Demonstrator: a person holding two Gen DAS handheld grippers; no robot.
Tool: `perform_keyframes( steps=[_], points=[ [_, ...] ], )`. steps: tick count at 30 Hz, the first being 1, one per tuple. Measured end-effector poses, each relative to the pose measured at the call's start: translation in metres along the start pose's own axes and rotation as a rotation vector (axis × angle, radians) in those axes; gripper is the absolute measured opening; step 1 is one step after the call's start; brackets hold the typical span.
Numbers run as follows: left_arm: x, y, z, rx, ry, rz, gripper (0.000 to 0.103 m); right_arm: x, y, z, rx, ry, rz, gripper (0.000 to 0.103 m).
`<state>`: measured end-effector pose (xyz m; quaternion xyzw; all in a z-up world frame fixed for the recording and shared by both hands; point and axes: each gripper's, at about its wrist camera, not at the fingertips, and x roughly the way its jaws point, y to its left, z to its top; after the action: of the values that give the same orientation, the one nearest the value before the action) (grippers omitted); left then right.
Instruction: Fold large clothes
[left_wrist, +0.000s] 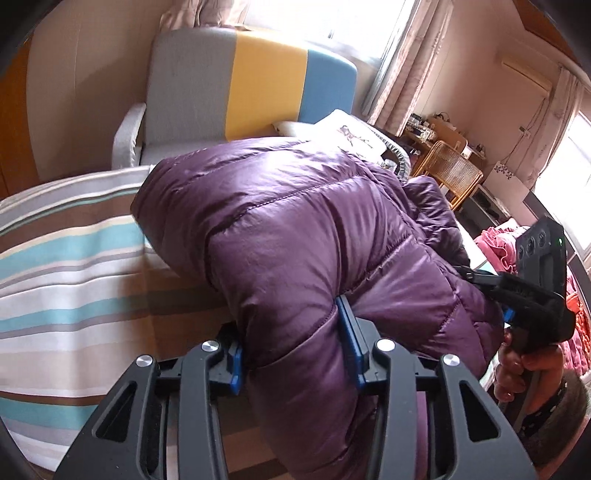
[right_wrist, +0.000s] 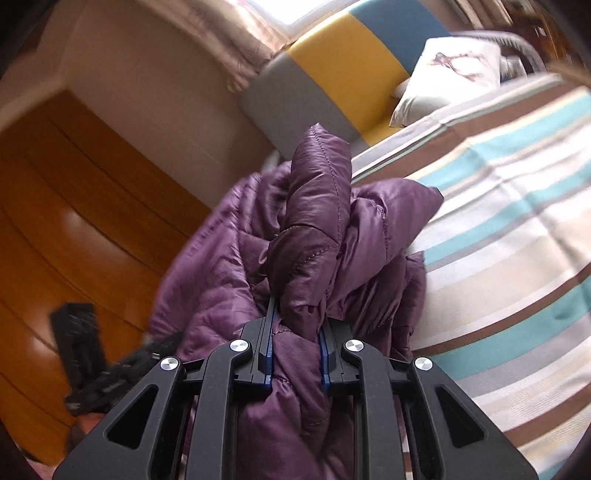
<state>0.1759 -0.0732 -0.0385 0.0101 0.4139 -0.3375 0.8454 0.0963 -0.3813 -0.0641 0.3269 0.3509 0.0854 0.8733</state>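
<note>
Two claws grip one purple puffer jacket (left_wrist: 295, 229), which is bunched up over the striped bedspread (left_wrist: 70, 258); its sleeves, collar and front are lost in the folds, so its layout is hard to make out. The bed (right_wrist: 517, 229) fills much of both views, its far edge hidden behind the jacket. At its head stands a grey, yellow and blue headboard (left_wrist: 258, 85), with a white printed pillow (right_wrist: 454, 70) against it. Wooden doors (right_wrist: 74, 206) show blurred in the right wrist view. The left claw (left_wrist: 291, 350) is clenched on a thick fold of the jacket. The right claw (right_wrist: 295, 350) pinches a narrower bunch of it, lifted off the bed.
</note>
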Motion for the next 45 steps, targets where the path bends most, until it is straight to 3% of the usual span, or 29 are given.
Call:
perform_keyframes(
  steps=[3,5,9,10,15,17,18,19,22,25,30,36,45],
  points=[
    [0.002,0.012,-0.004,-0.021,0.022,0.010,0.042,0.006,0.002,0.001,0.000,0.012,-0.053,0.018],
    [0.008,0.023,-0.009,-0.071,0.041,-0.017,0.043,0.016,0.003,0.001,-0.020,-0.001,-0.113,0.024],
    [0.014,0.027,-0.014,-0.070,0.046,-0.003,0.051,0.023,-0.005,0.003,-0.031,0.014,-0.249,0.066],
    [0.015,0.028,-0.014,-0.066,0.049,0.005,0.054,0.025,-0.009,0.004,-0.028,0.021,-0.255,0.074],
    [0.025,0.039,-0.014,-0.082,0.079,0.001,0.069,0.050,-0.051,0.023,0.093,0.175,-0.137,0.089],
    [0.030,0.041,-0.013,-0.087,0.083,-0.012,0.070,0.067,-0.067,0.027,0.149,0.246,-0.035,0.088],
    [0.033,0.042,-0.013,-0.092,0.087,-0.017,0.070,0.072,-0.071,0.026,0.160,0.264,-0.016,0.083],
    [0.036,0.038,-0.011,-0.093,0.086,-0.020,0.069,0.077,-0.074,0.026,0.166,0.264,0.018,0.066],
    [0.039,0.034,-0.010,-0.069,0.079,-0.019,0.060,0.078,-0.073,0.027,0.161,0.241,0.080,0.040],
    [0.033,0.022,-0.011,-0.020,0.050,0.006,0.051,0.069,-0.063,0.026,0.091,0.205,0.066,0.029],
    [0.017,0.013,-0.010,0.003,0.009,0.042,0.044,0.052,-0.037,0.027,0.006,0.122,0.040,0.026],
    [-0.016,0.019,-0.013,-0.013,-0.048,0.054,0.043,0.026,-0.007,0.012,-0.044,0.063,0.060,0.026],
    [-0.081,0.048,-0.017,-0.027,-0.153,0.114,0.043,0.037,0.053,0.010,-0.121,0.035,0.128,0.026]
  ],
)
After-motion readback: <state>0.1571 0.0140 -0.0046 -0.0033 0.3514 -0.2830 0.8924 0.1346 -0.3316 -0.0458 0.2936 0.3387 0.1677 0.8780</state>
